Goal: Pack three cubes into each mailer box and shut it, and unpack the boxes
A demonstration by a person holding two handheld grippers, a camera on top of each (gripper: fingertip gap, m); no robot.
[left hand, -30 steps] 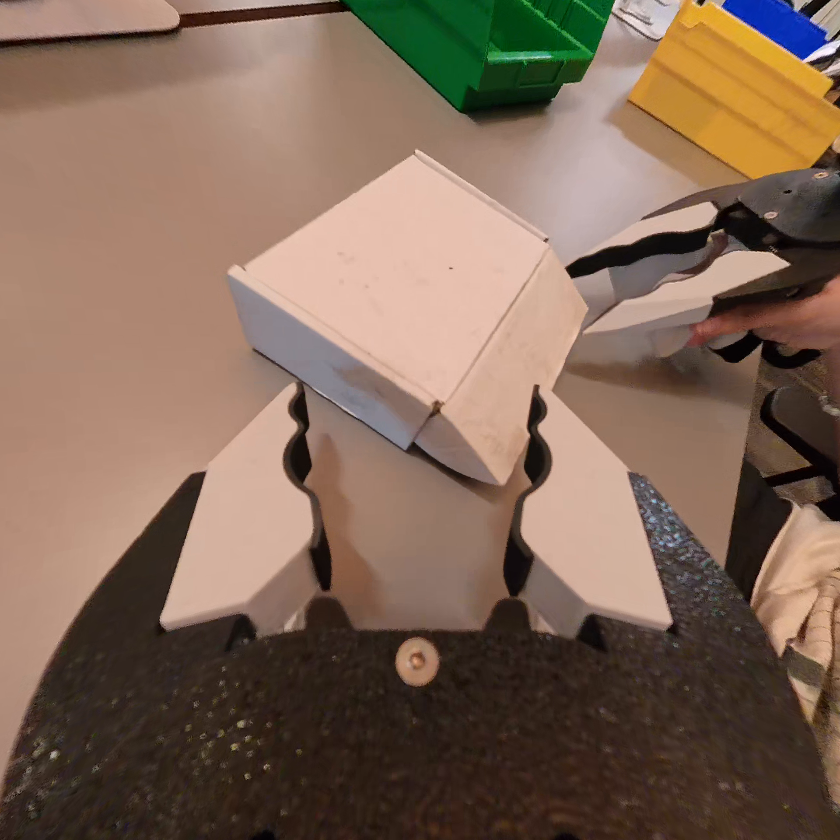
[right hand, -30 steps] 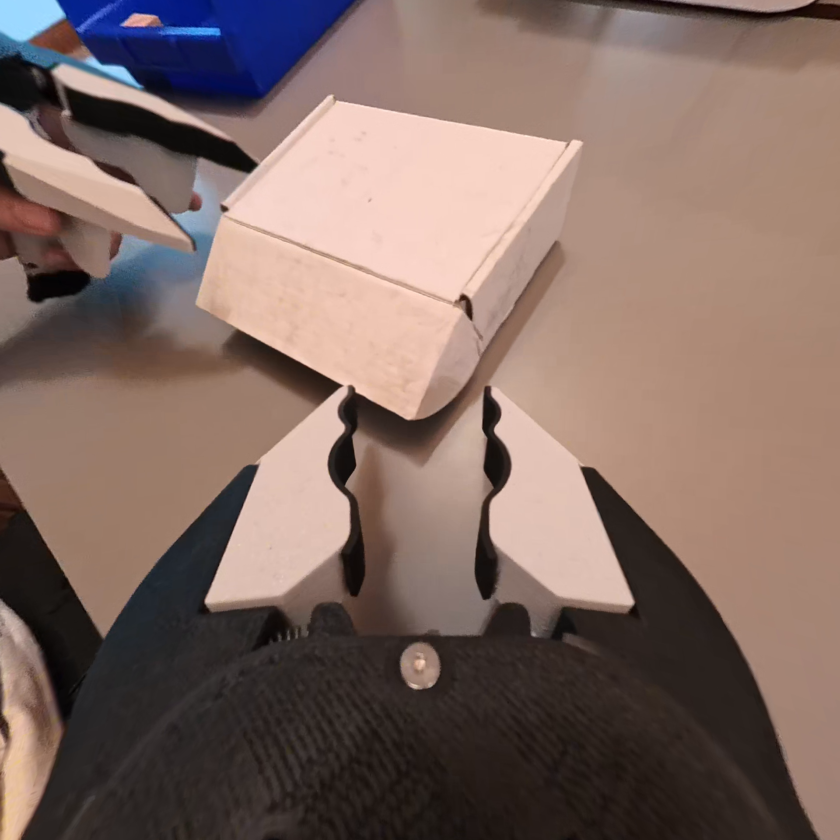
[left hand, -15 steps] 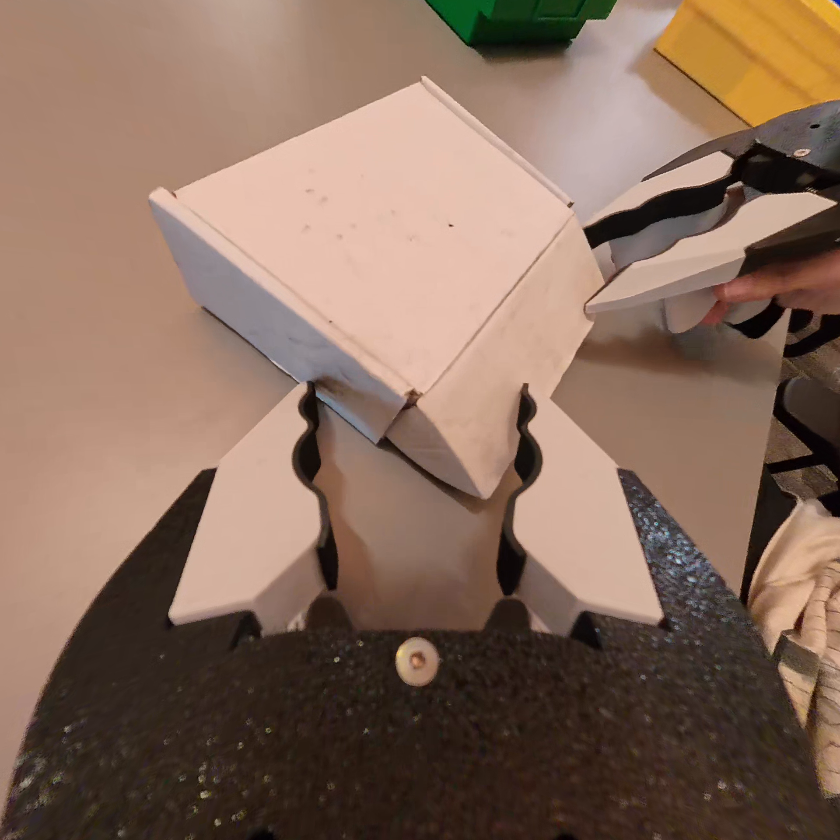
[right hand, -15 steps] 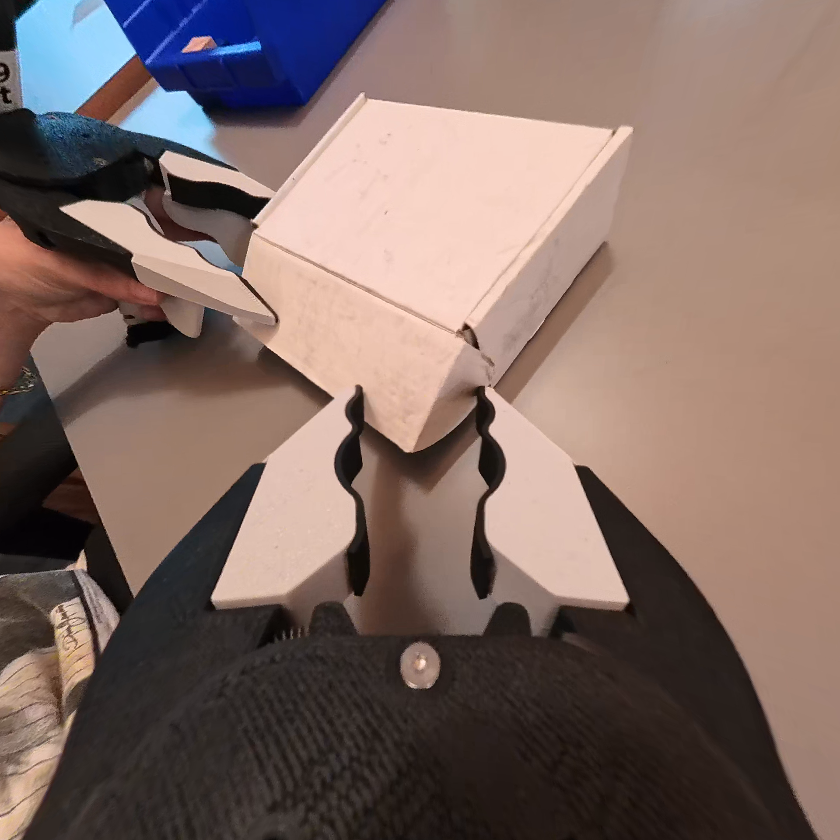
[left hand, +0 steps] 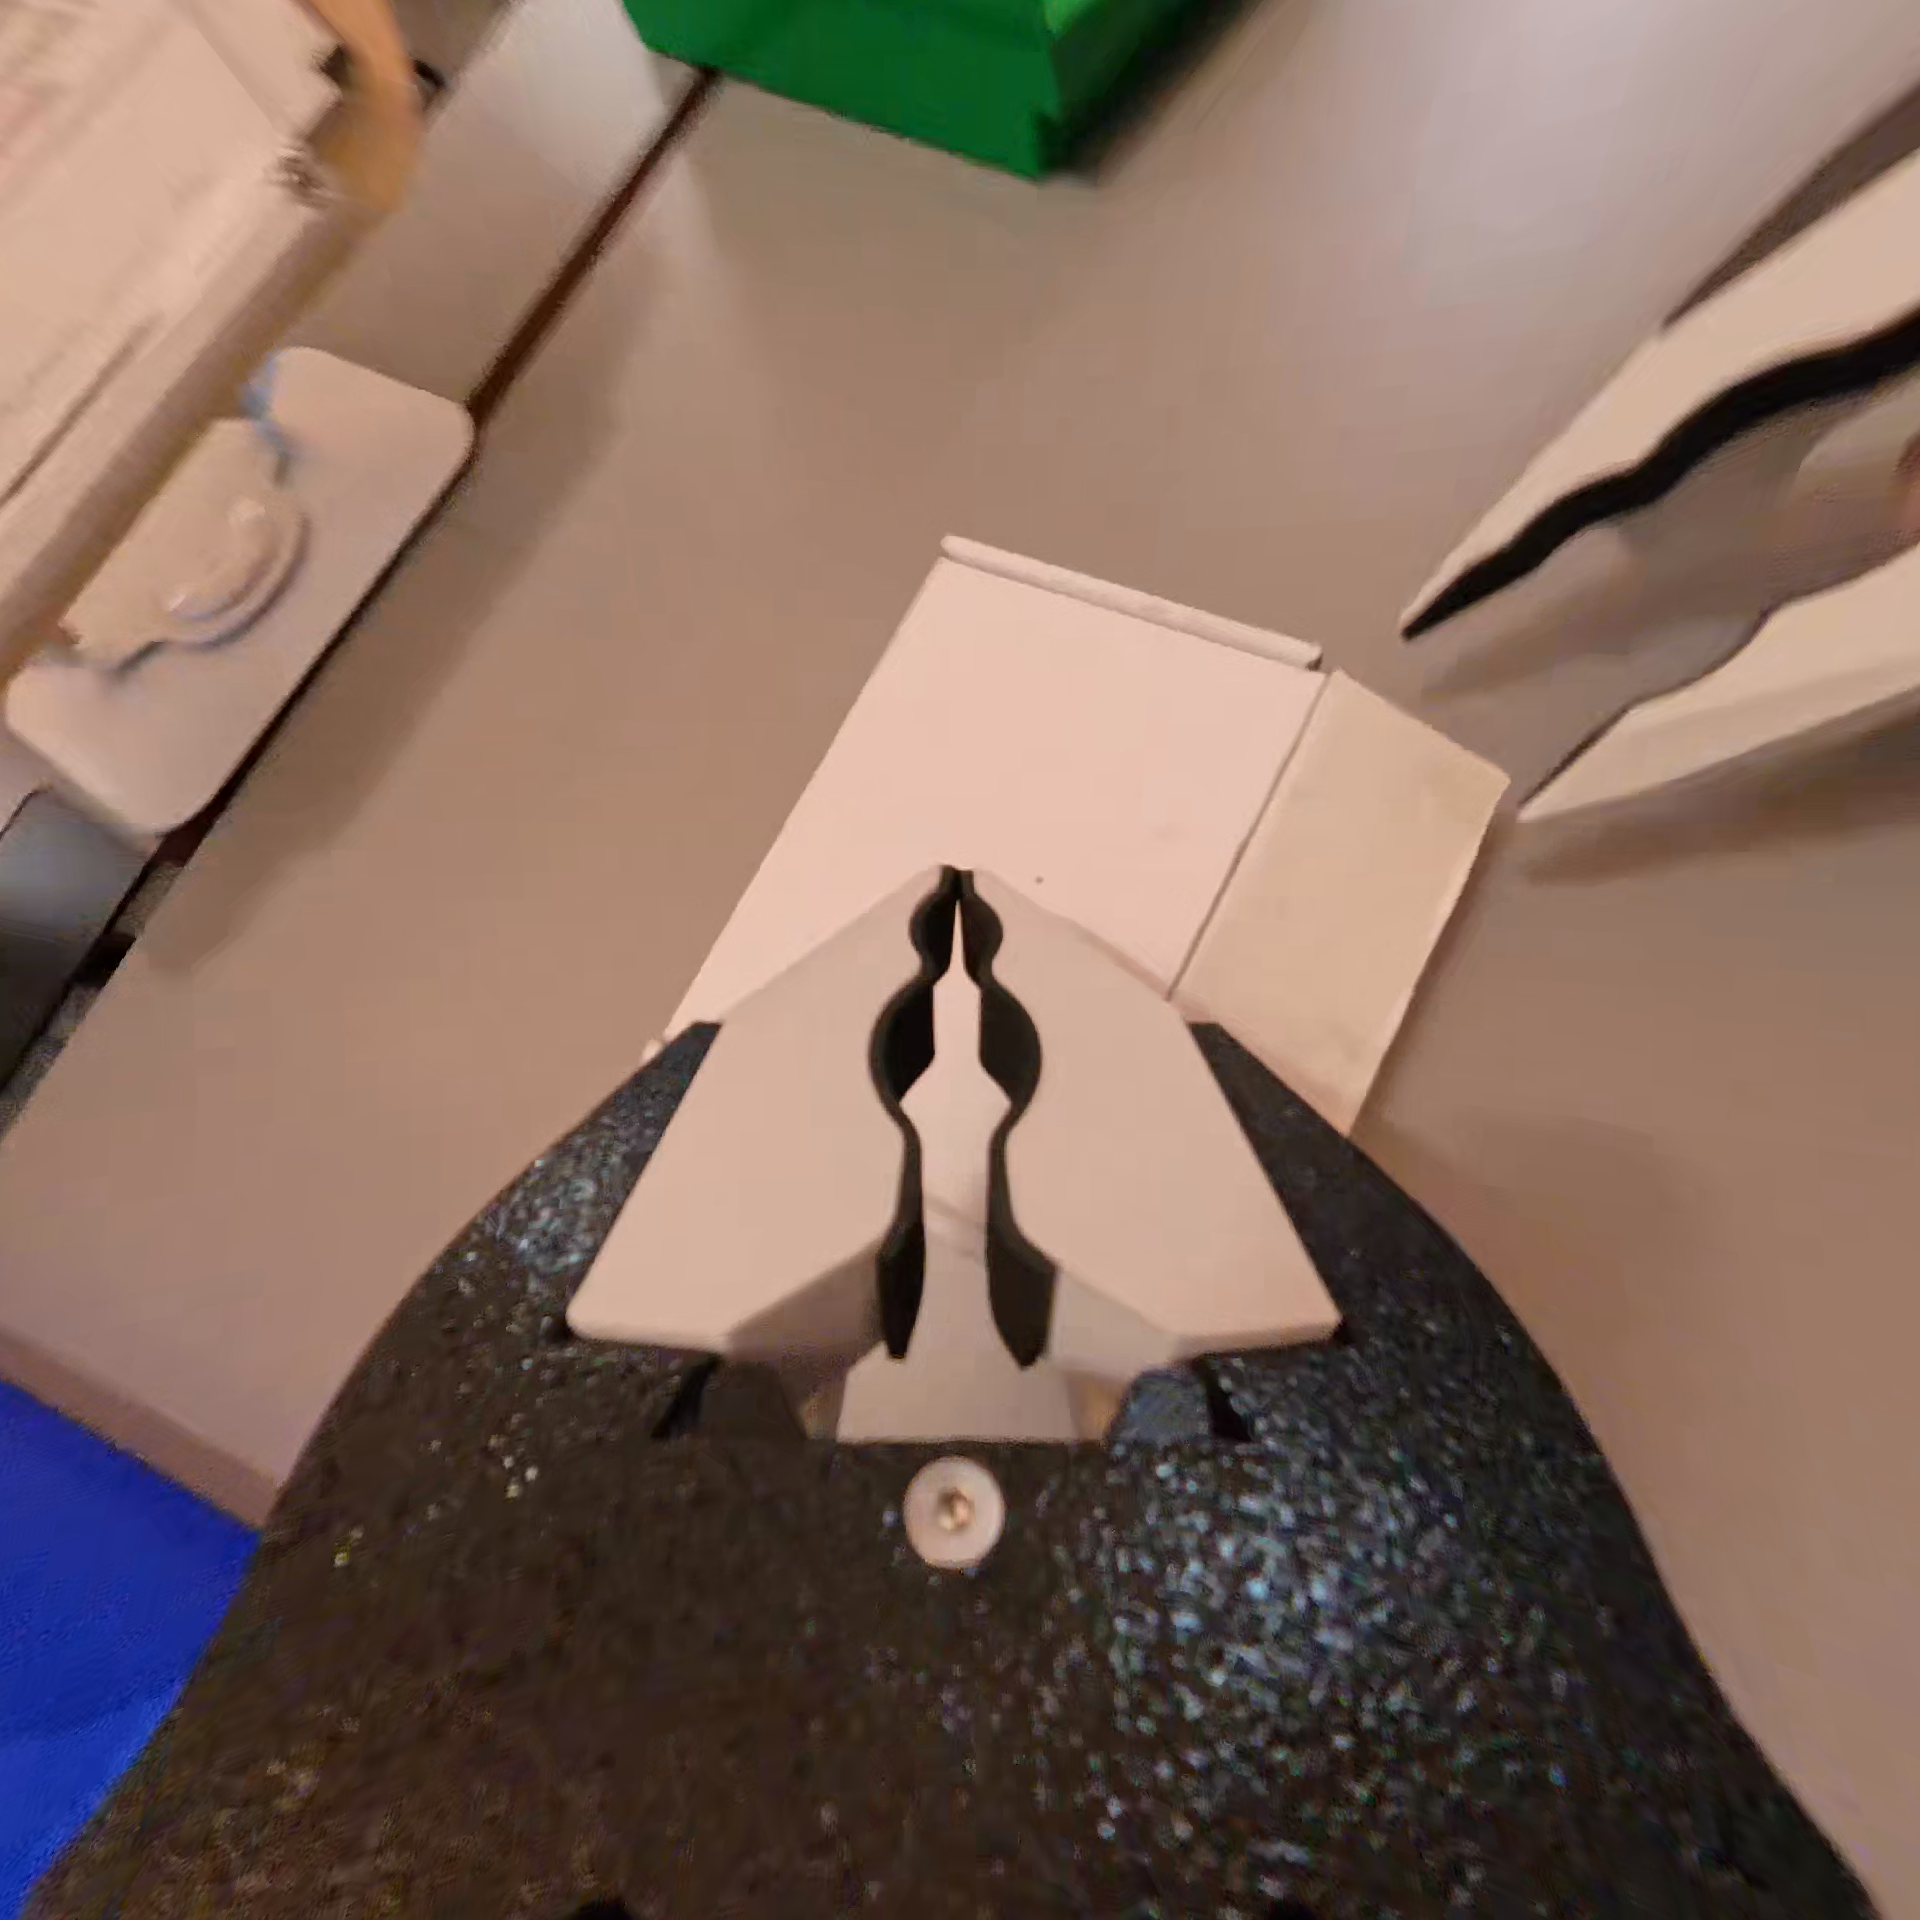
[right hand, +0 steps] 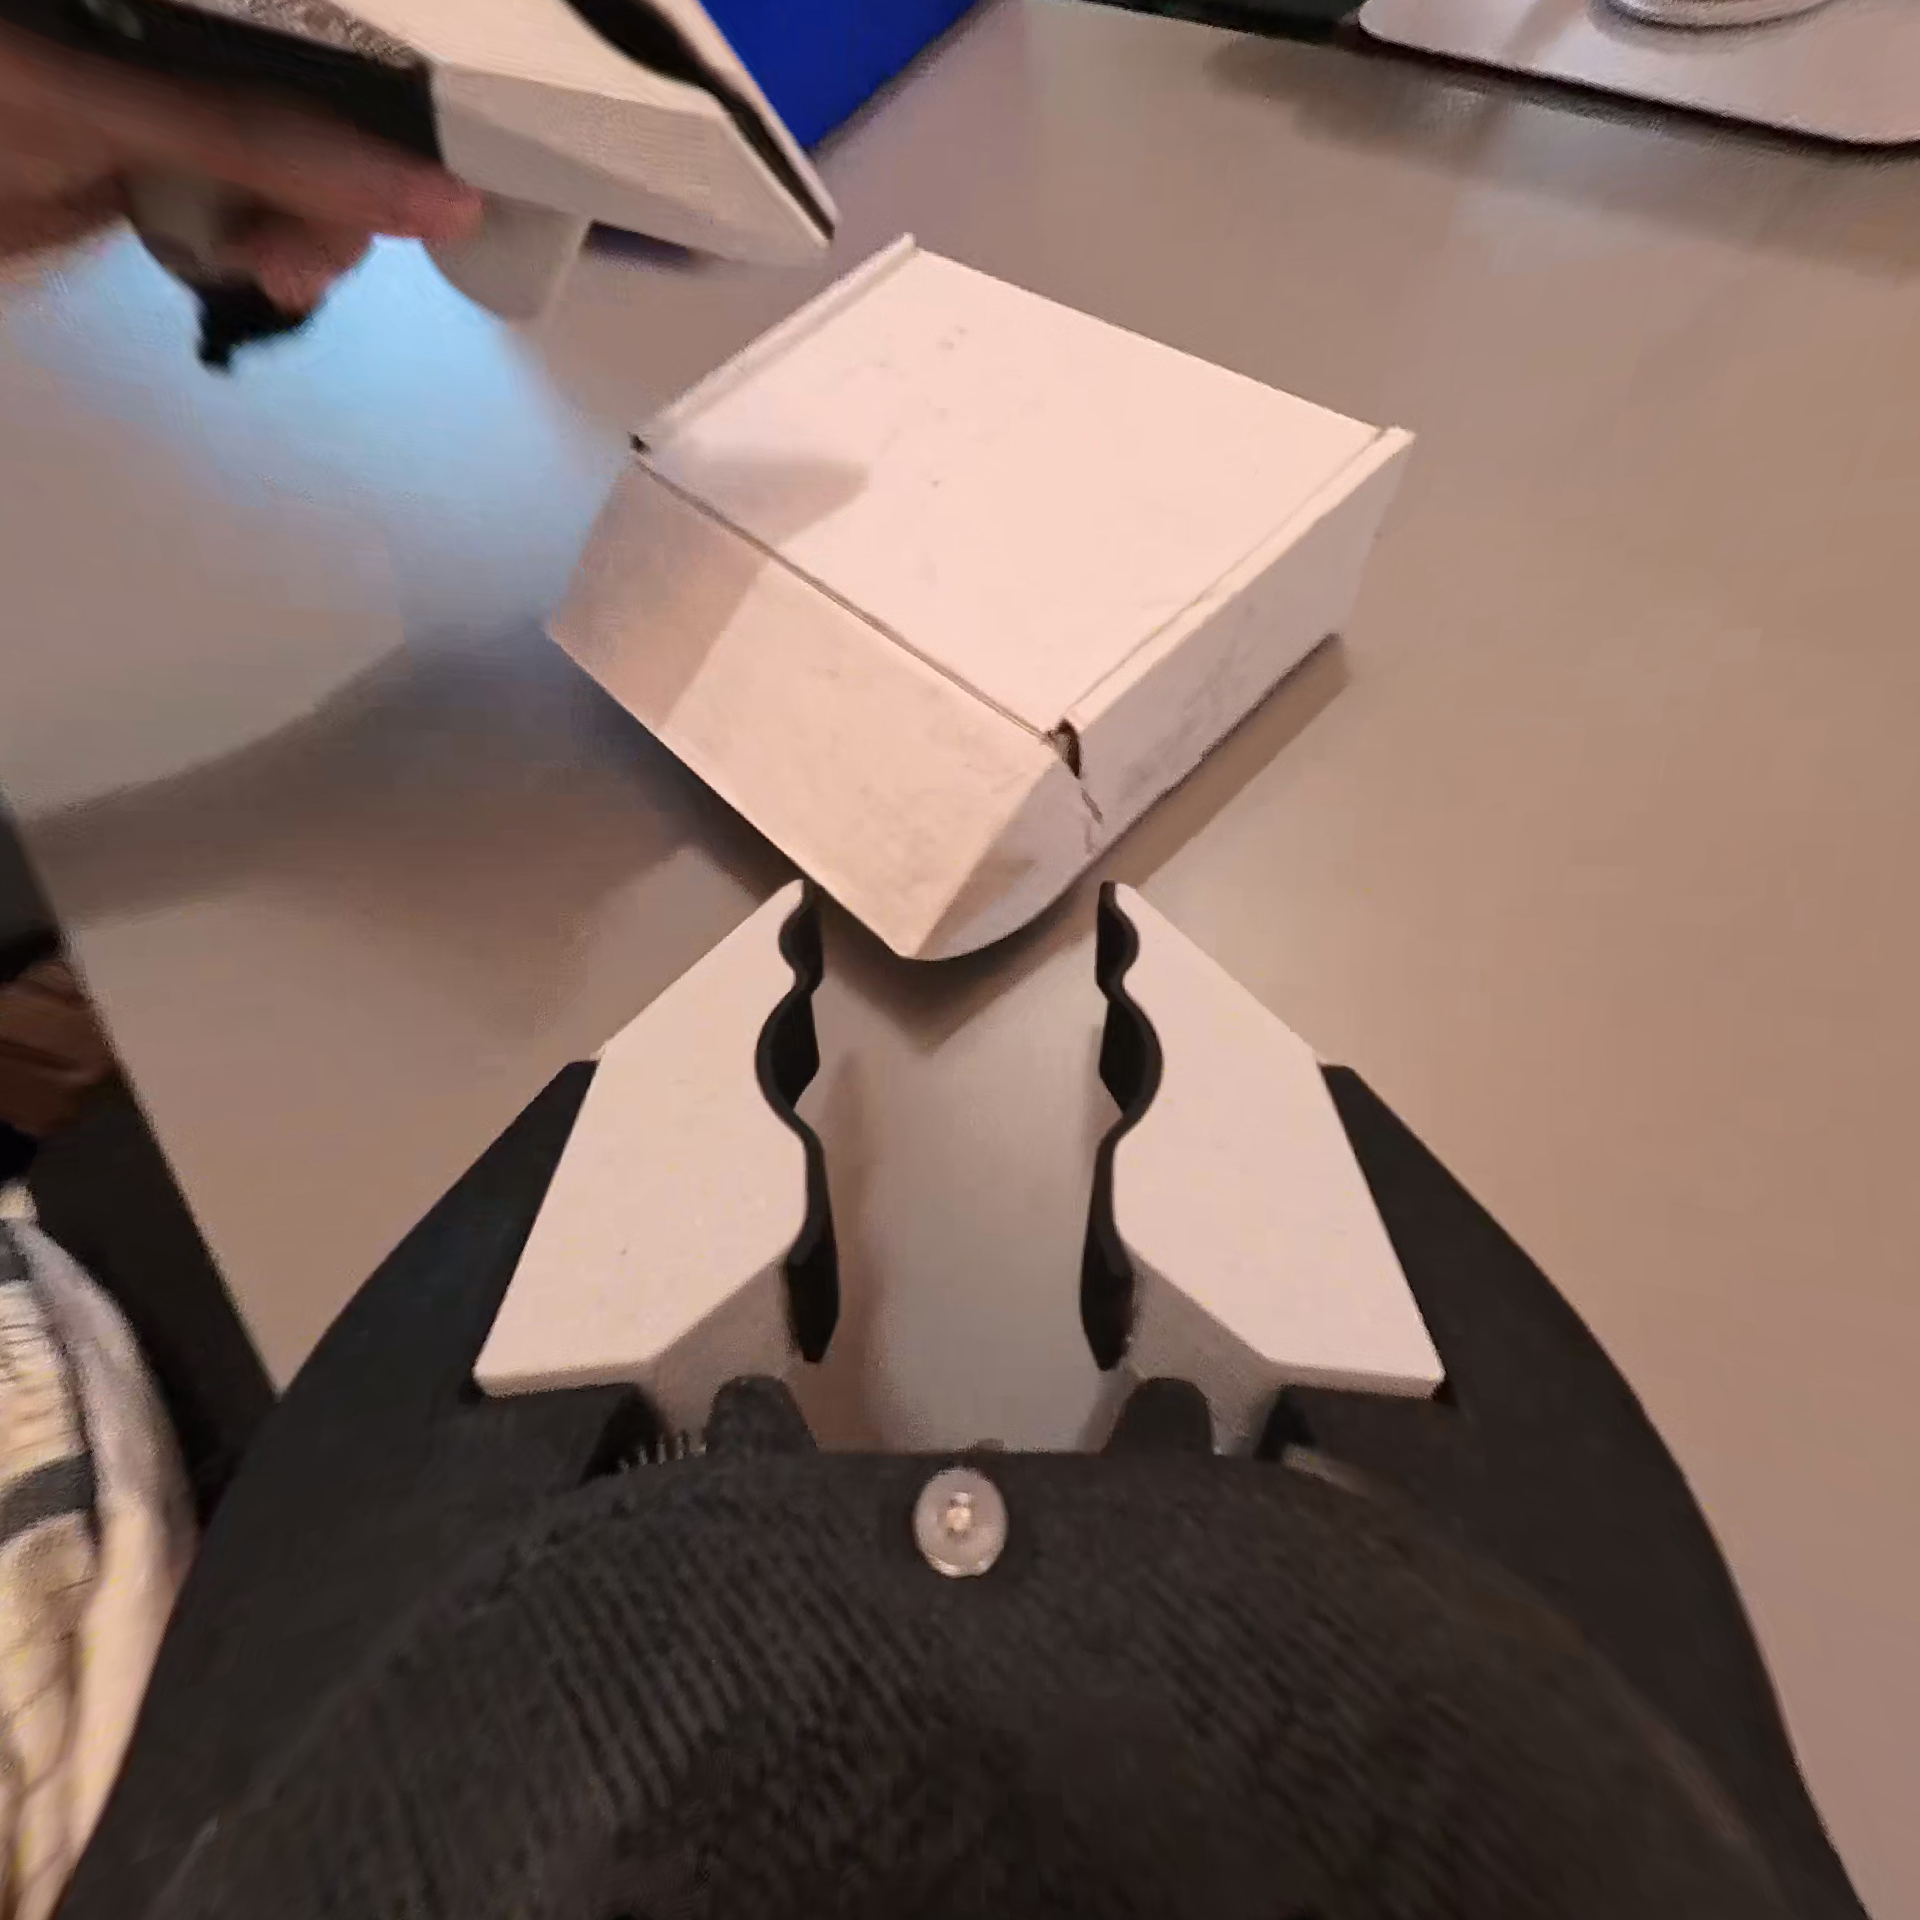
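Note:
A closed white mailer box (right hand: 987,582) lies on the grey table. My right gripper (right hand: 956,914) is open, and the box's near corner sits just ahead of its fingertips, with no contact showing. My left gripper (left hand: 956,878) is shut and empty, its tips over the box lid (left hand: 1049,758). In the right wrist view the left gripper (right hand: 816,223) is above the box's far left corner and casts a shadow on the lid. The right gripper also shows in the left wrist view (left hand: 1470,722), open, beside the box's front flap. No cubes are visible.
A green bin (left hand: 914,73) stands beyond the box. A blue bin (left hand: 94,1621) is at the lower left and also shows in the right wrist view (right hand: 842,62). A grey pad (left hand: 239,582) with a clear object lies at the left. Another grey mat (right hand: 1662,62) lies far right.
My left gripper has shut and moved from the box's near corner up over the lid, turning its view. My right gripper stays open at the box's front corner.

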